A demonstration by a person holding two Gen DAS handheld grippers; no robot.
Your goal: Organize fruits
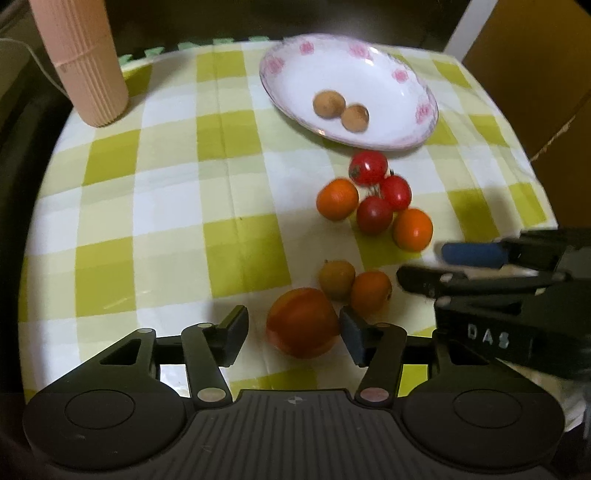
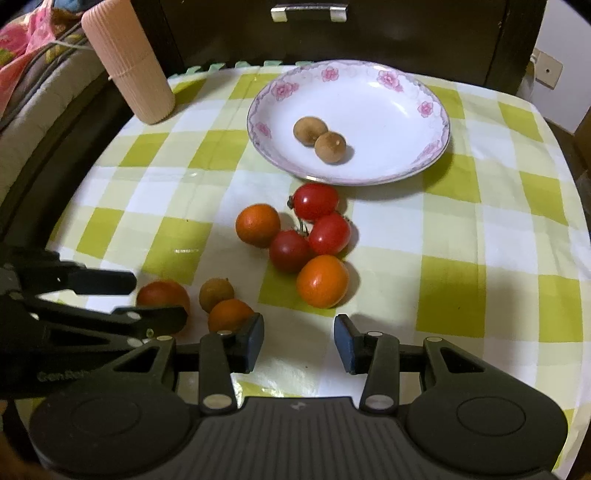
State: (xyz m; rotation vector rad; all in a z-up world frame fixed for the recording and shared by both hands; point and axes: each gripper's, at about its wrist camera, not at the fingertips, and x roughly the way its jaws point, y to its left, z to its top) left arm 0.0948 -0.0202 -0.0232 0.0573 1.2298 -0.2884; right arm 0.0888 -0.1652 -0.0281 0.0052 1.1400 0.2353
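While angled steeply down over the cloth-covered desk (image 1: 166, 184), straddling a large red-orange tomato (image 1: 301, 323) with the left tongs (image 1: 293, 325): roughly half open, right pad touching the tomato's side, left pad standing clear of it, so no grip. Tomato resting on the green-and-white checks at the near edge.

Just beyond the tomato, a brownish longan (image 1: 336, 278) and a small orange fruit (image 1: 371, 291), touching each other.

Right tongs (image 2: 299, 332) parted to a narrow-to-middling gap with only bare cloth between the pads, holding nothing. Left pad of that pair just beside the small orange fruit; cannot tell whether touching. In the left wrist view, reaching in from the right edge, close to the same fruit.

Farther out, near the desk's middle, a tight cluster: three red cherry tomatoes (image 2: 317, 201) with bits of stem, flanked by two orange fruits (image 2: 257, 225), one to the left and one at the near side.

Beyond the cluster, a white plate with pink flowers (image 2: 388, 110), lying flat, holding two brown longans (image 2: 310, 129) side by side and touching near its centre.

At the far left corner, a pink ribbed cylinder (image 2: 129, 66), upright, well apart from the fruit. Behind the desk, a dark cabinet with a metal handle (image 2: 310, 13).
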